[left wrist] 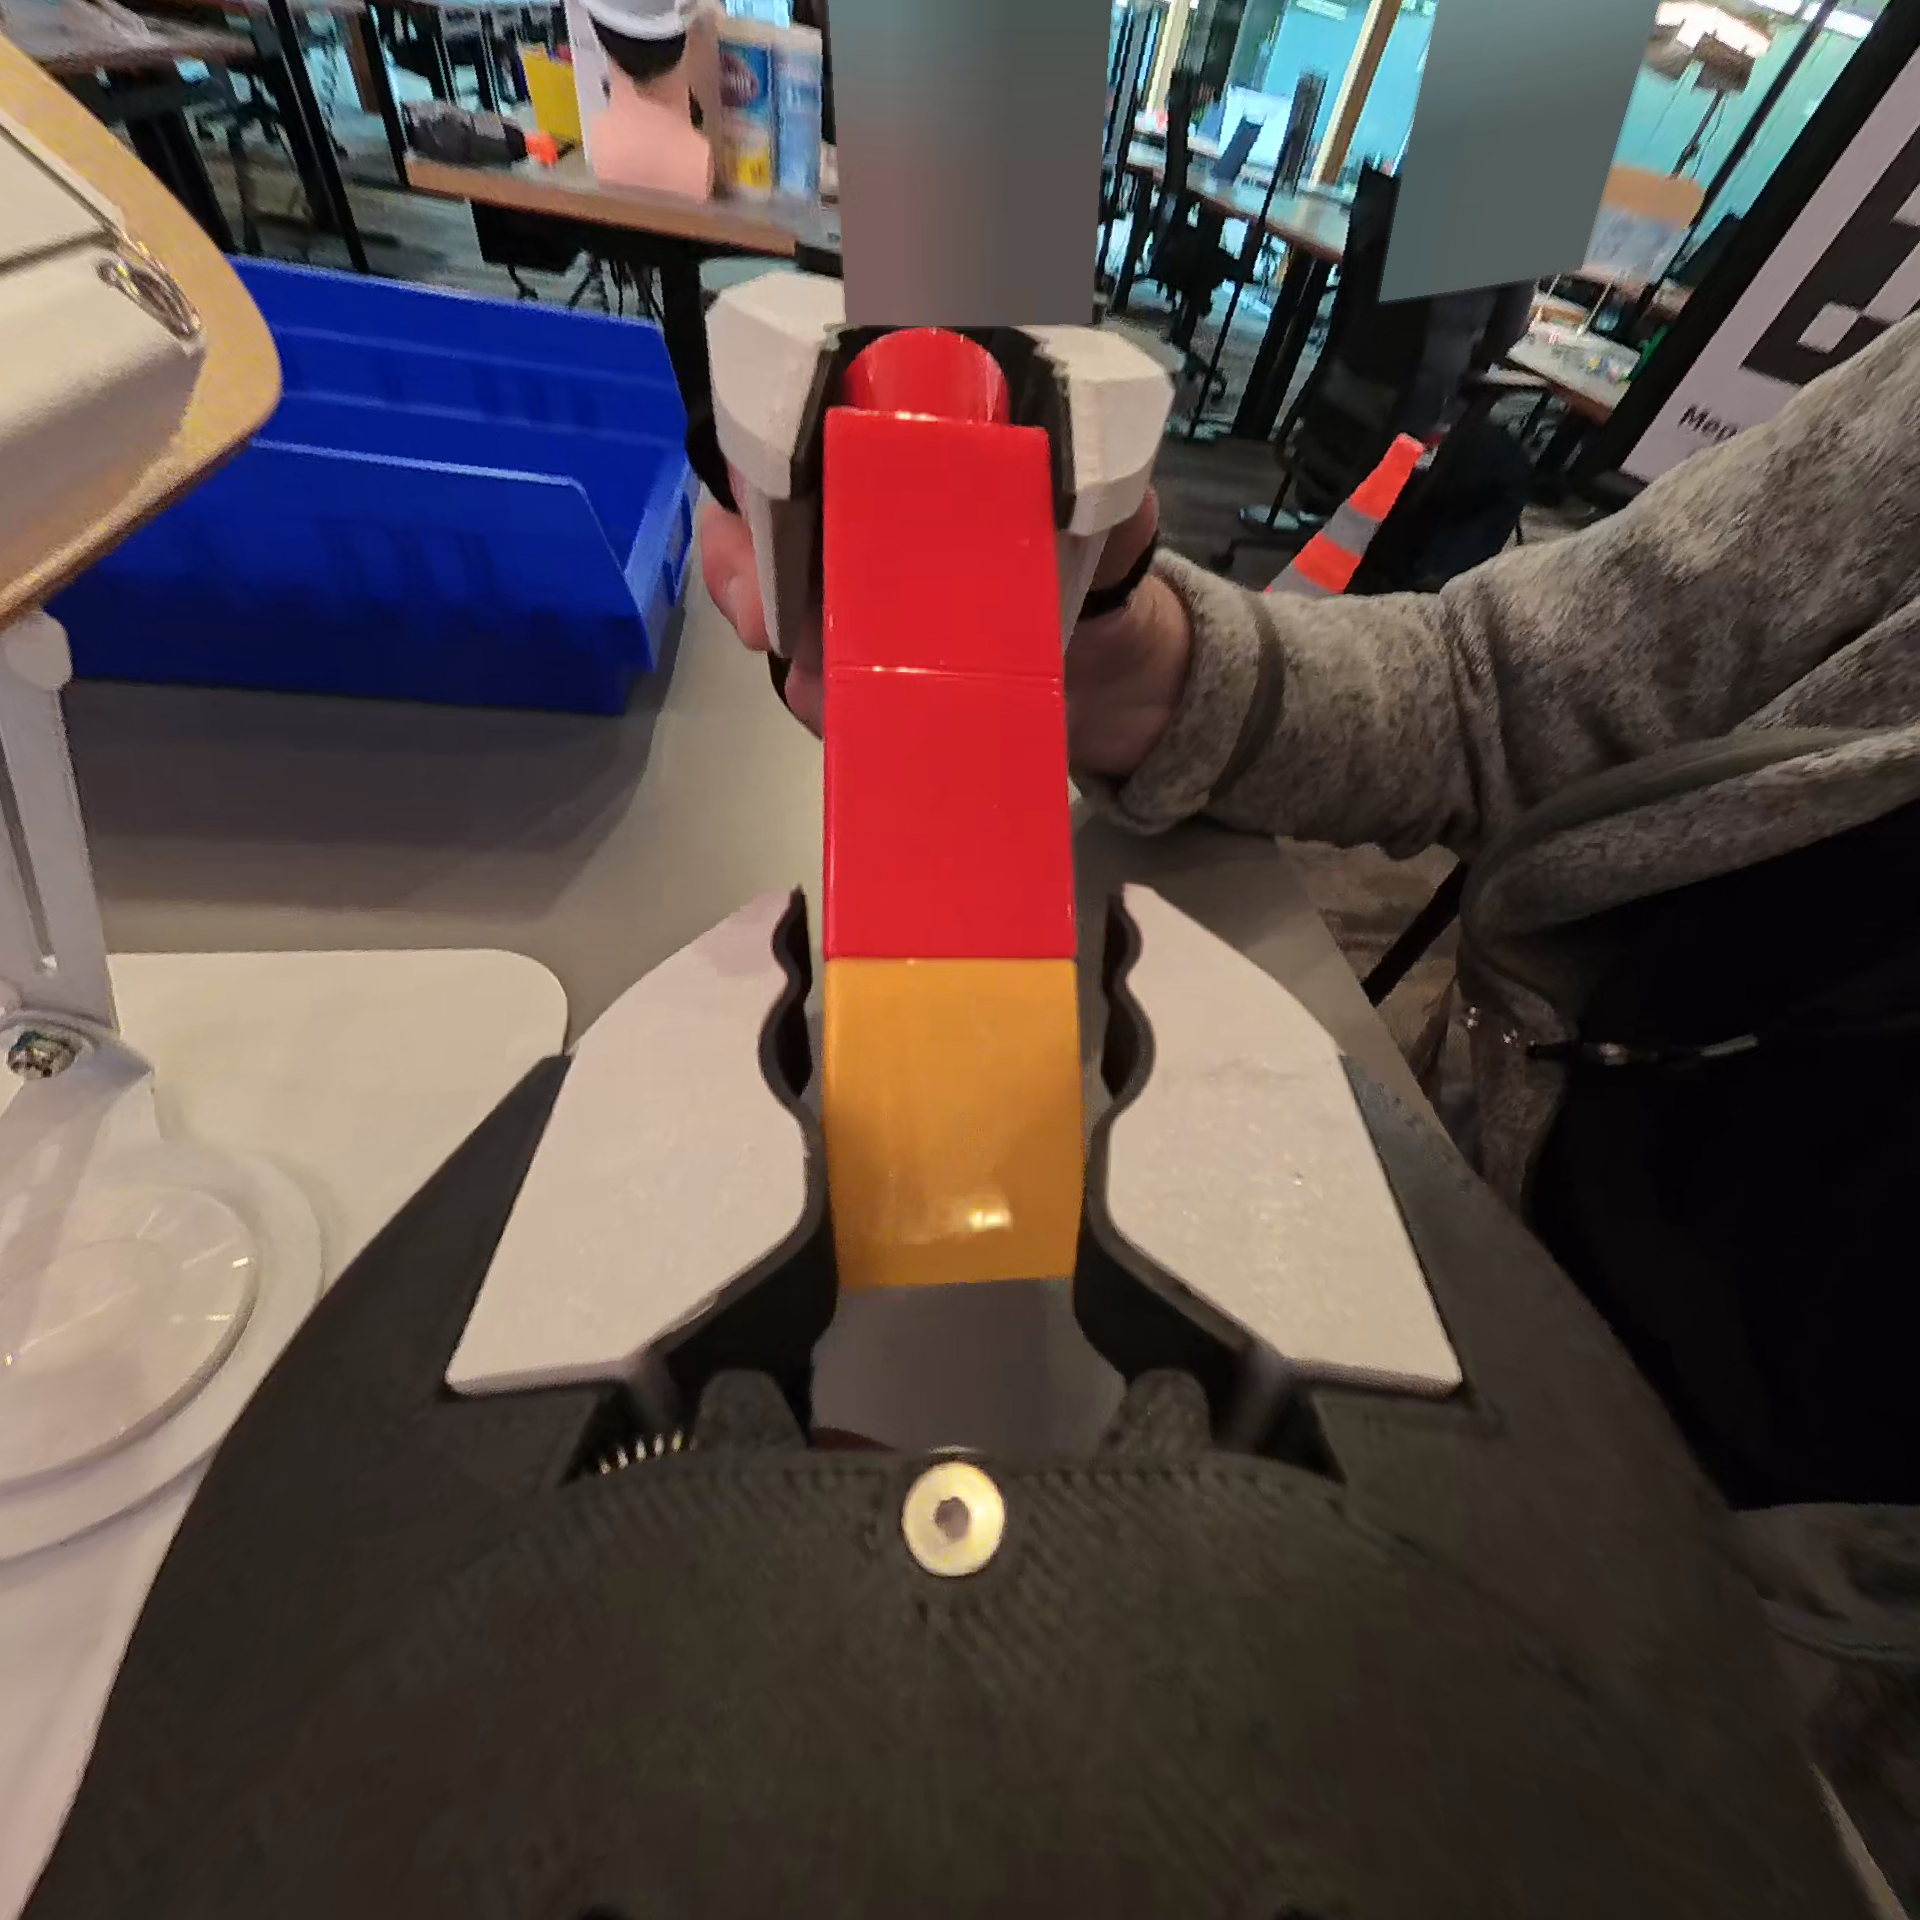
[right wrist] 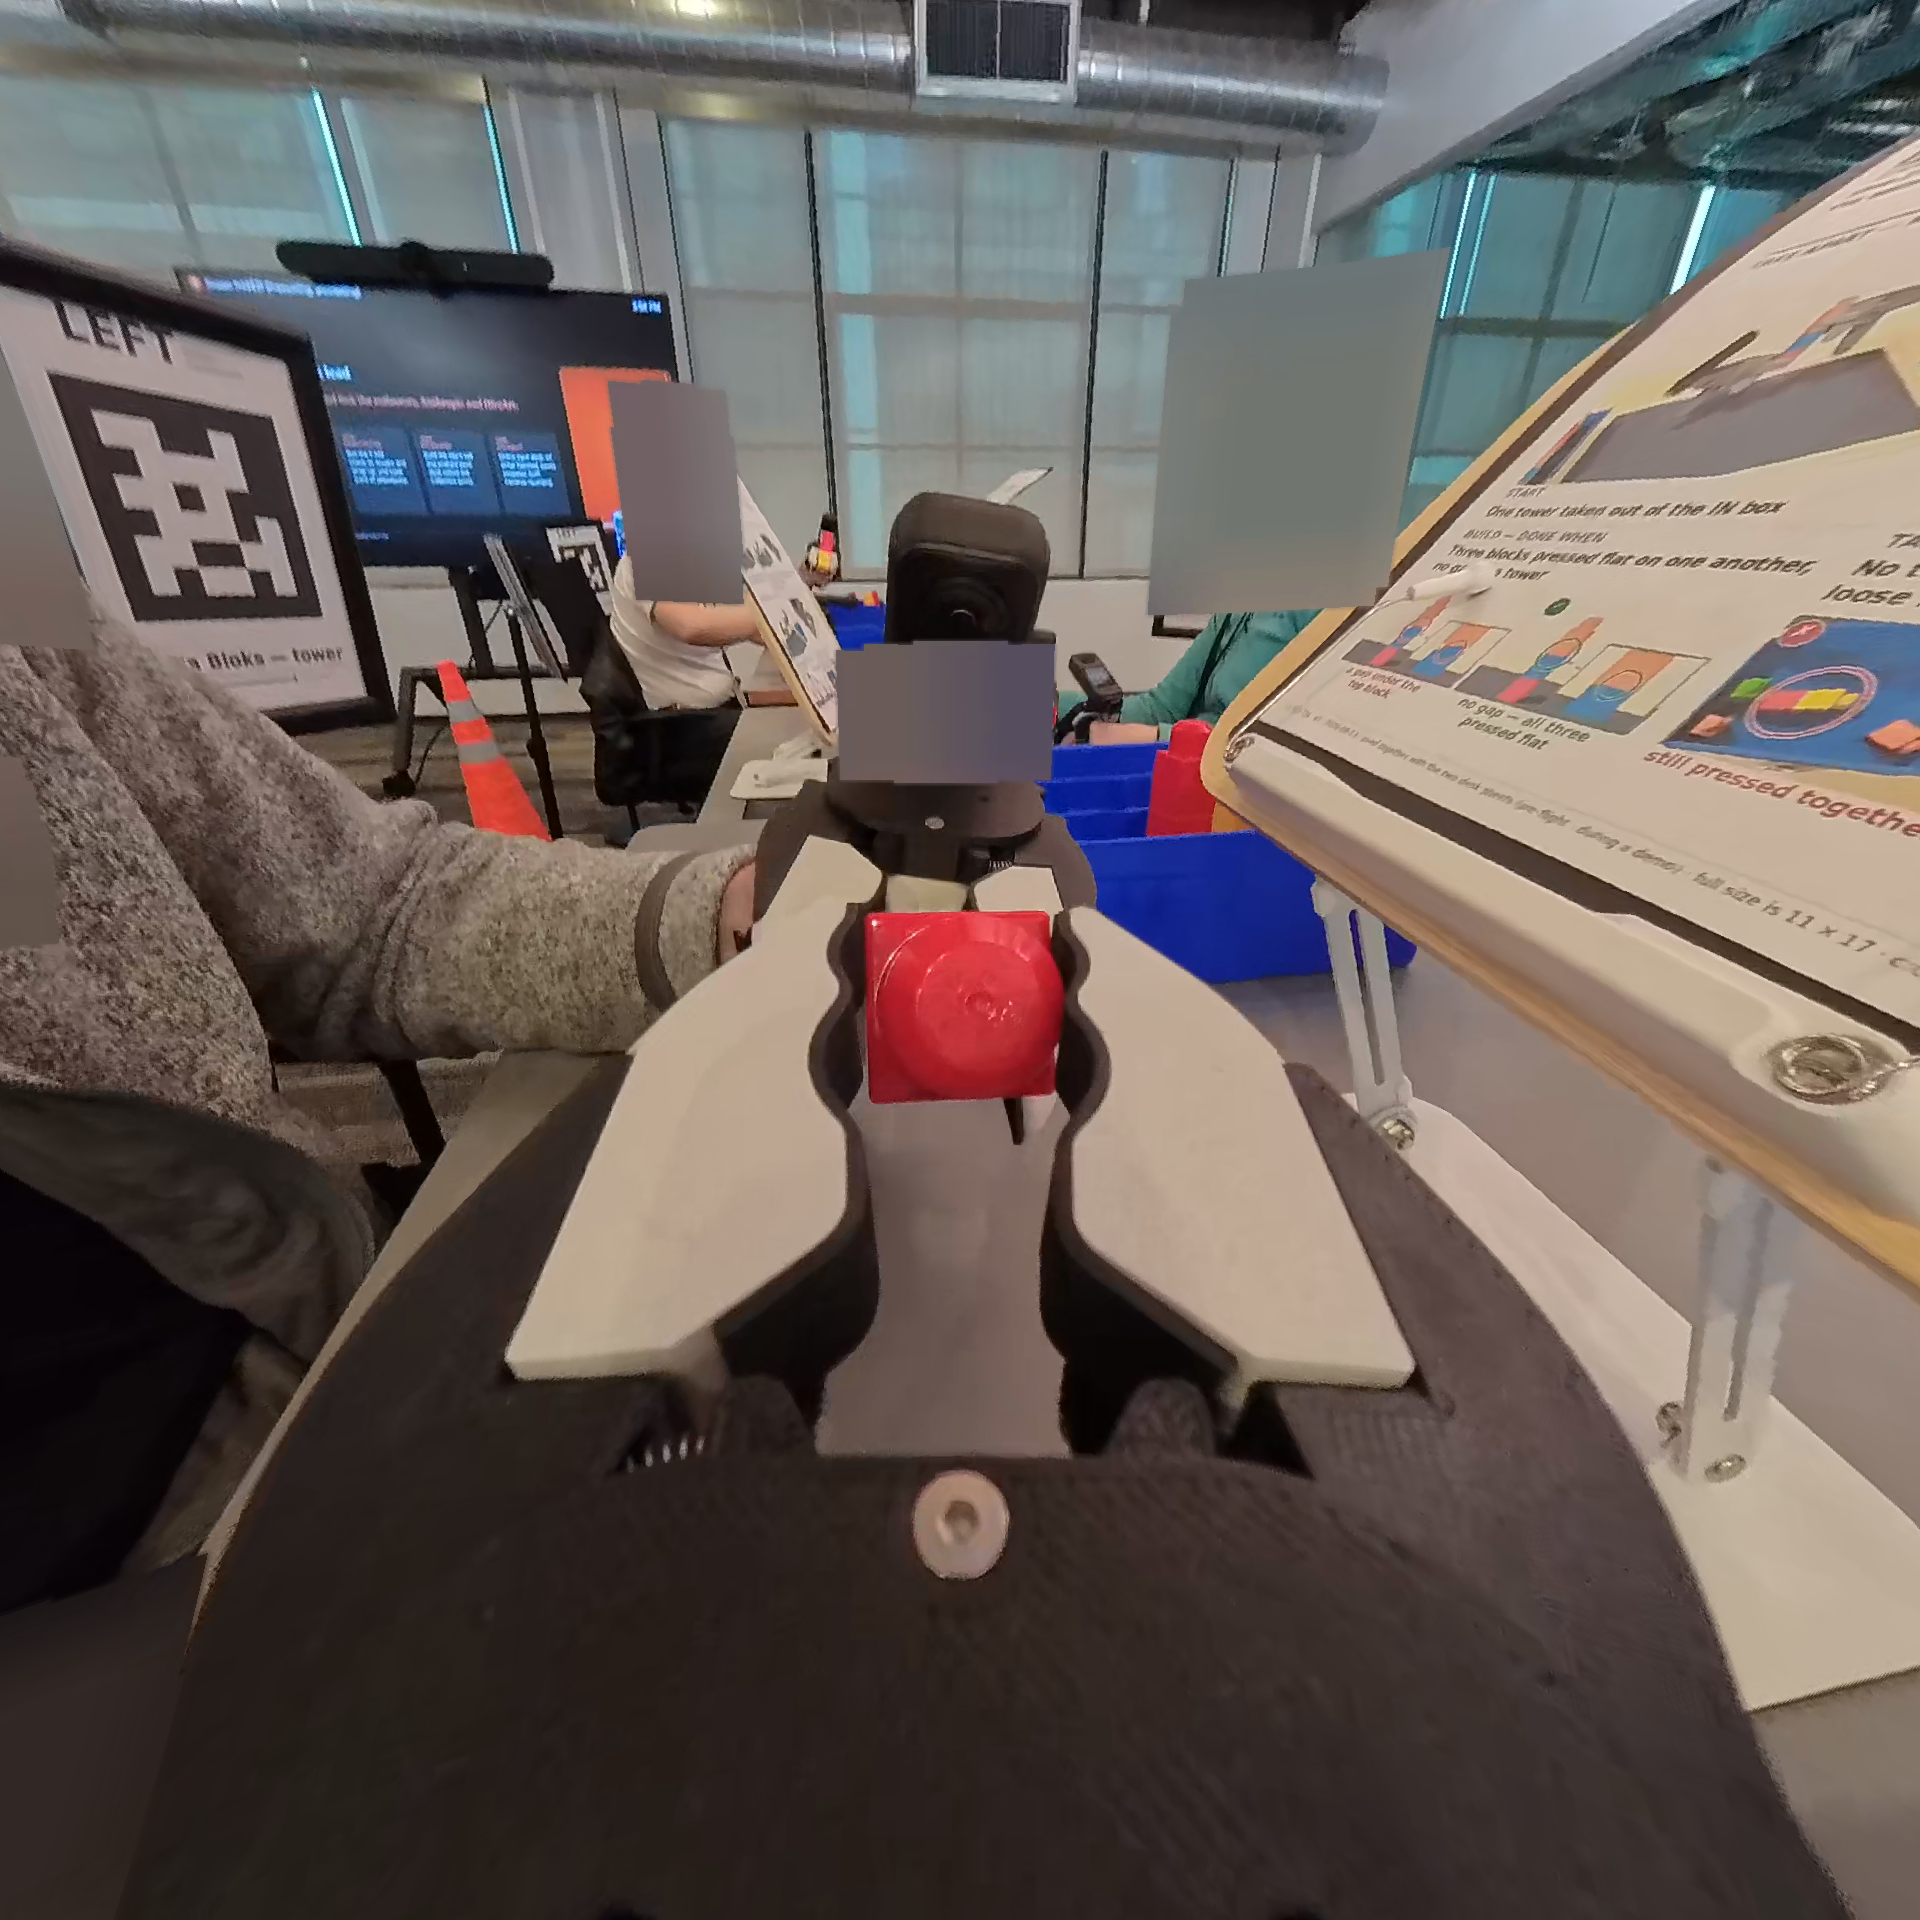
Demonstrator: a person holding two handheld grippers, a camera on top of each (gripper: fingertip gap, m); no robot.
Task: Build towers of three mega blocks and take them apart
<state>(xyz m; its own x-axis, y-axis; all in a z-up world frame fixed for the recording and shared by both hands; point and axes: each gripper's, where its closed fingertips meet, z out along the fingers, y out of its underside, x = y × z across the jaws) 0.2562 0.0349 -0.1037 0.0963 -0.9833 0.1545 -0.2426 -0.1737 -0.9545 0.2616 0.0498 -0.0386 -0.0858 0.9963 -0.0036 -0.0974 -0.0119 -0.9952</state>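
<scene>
I have a three-block tower [left wrist: 948,831] stretched level between my two claws, above the grey table [left wrist: 416,831]. It is an orange block [left wrist: 951,1122] at my left end, then two red blocks in a row, the far one ending in a round red stud [left wrist: 925,376].

My left claw [left wrist: 951,935] stands narrowly parted around the orange block — along both flanks I can see a thin dark slit between the wavy black pads [left wrist: 790,997] and the block, so the fingers bracket it without pressing on it. The middle red block [left wrist: 948,810] sticks out past my left fingertips.

My right claw [right wrist: 961,997] is clamped on the far red block [right wrist: 961,1008]; its dark pads [right wrist: 836,1008] lie against both sides of that block, and in its own view I look straight onto the stud end. The left view shows the same grip from the other side, white fingers hugging the top red block [left wrist: 935,540], with my hand [left wrist: 1127,665] and grey fleece sleeve [left wrist: 1455,665] behind.

A blue divided bin [left wrist: 416,499] sits on the table beyond the tower to my left. A slanted instruction board on a white stand [right wrist: 1621,727] rises close beside it, with another red block [right wrist: 1179,779] standing in the bin behind the board's edge. An orange traffic cone [right wrist: 478,748] stands on the floor farther off.
</scene>
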